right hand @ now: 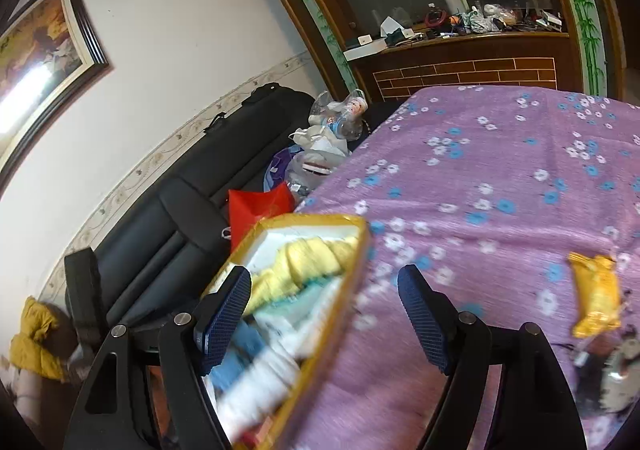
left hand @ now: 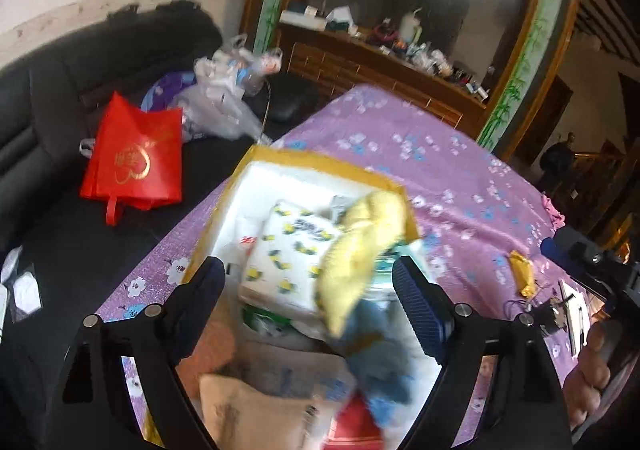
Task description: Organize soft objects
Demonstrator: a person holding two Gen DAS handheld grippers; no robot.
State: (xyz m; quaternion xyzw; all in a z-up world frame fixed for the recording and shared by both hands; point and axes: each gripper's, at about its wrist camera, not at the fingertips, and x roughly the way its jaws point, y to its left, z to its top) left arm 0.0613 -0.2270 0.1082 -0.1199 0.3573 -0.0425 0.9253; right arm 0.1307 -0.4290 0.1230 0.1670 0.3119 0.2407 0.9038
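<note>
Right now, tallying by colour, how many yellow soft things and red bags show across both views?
Yellow: 3, the cloth in the box, the packet on the table, the jacket on the floor.
Red: 1, the bag on the sofa.
Total: 4

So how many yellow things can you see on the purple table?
2. A yellow cloth lies in the box; a yellow packet lies on the tablecloth. More may hide inside the box.

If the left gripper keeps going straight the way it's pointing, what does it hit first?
Probably the crumpled yellow cloth in the foam box, which lies between the open left gripper fingers. The picture is blurred, so depth is uncertain.
</note>
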